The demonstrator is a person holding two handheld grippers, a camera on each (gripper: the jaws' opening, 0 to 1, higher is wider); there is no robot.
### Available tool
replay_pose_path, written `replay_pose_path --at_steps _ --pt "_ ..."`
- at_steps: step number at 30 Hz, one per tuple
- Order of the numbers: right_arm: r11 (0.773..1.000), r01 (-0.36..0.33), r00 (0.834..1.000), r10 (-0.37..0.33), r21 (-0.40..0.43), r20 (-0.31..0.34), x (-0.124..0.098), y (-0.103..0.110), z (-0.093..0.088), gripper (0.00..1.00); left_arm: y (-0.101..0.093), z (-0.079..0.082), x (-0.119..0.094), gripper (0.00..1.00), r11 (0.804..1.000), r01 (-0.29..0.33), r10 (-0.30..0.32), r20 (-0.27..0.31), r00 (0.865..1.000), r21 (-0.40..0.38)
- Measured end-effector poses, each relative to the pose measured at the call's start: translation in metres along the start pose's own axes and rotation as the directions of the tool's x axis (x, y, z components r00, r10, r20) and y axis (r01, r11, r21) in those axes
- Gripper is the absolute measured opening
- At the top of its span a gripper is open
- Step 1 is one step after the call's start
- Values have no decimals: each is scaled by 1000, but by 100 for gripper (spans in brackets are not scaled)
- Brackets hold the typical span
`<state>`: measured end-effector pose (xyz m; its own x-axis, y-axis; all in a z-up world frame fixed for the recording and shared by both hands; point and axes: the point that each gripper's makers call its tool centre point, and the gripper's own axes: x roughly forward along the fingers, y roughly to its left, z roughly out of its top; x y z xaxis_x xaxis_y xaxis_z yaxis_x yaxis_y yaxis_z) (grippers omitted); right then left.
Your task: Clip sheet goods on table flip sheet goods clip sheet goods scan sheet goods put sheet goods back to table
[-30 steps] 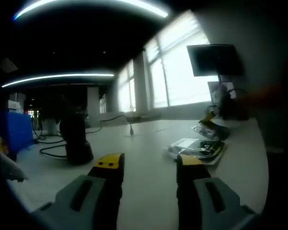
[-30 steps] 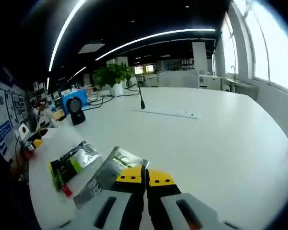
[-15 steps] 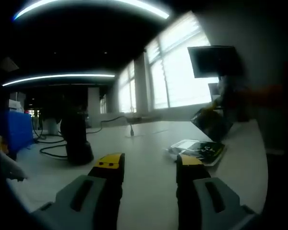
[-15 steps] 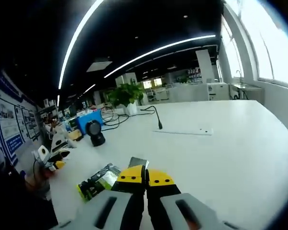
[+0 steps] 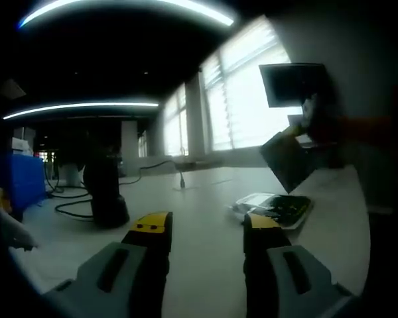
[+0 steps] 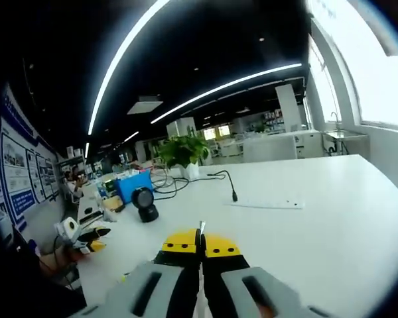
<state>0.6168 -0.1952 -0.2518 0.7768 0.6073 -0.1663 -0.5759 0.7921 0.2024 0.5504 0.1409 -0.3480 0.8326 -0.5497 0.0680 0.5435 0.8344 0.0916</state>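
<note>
My left gripper (image 5: 205,225) hovers open low over the white table (image 5: 199,199), nothing between its yellow-tipped jaws. A green and silver packet (image 5: 273,207) lies flat just beyond its right jaw. To the right, a second flat packet (image 5: 288,160) hangs tilted in the air above the table, pinched at its top by my right gripper (image 5: 300,132). In the right gripper view, the right gripper (image 6: 200,240) is shut on that packet (image 6: 201,229), which appears as a thin edge between the jaws. A black scanner (image 5: 105,193) (image 6: 144,203) stands on the table.
A blue box (image 6: 134,185) sits behind the scanner, with cables (image 5: 69,207) running past it. A potted plant (image 6: 183,151), a gooseneck microphone (image 6: 229,186) and a flat strip (image 6: 265,203) are farther back. A dark monitor (image 5: 296,83) hangs by the windows. A hand with the other gripper (image 6: 79,233) is at the left.
The right gripper has lifted its packet off the table and tipped upward, so the table packets left its view. The left gripper has stayed still and open.
</note>
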Motion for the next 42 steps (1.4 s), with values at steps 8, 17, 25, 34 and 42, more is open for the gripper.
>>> replay_pose_path --at_steps 8,17,25,34,42 --pt "1000 25 997 -25 -11 70 6 5 19 0 1 0 0 35 1000 -4 4 1 1000 -3" --pt "1000 23 987 -23 2 161 20 19 39 0 1 1 0 35 1000 -4 4 5 1000 -7" --pt "999 29 987 -31 17 157 39 26 43 0 1 2 0 35 1000 1 -1 9 1000 -12" --pt "999 38 979 -37 -5 202 59 38 56 0 0 2 0 35 1000 6 -6 11 1000 -12" --pt "999 26 974 -20 -24 224 76 54 63 0 0 3 -1 35 1000 6 -6 13 1000 -13"
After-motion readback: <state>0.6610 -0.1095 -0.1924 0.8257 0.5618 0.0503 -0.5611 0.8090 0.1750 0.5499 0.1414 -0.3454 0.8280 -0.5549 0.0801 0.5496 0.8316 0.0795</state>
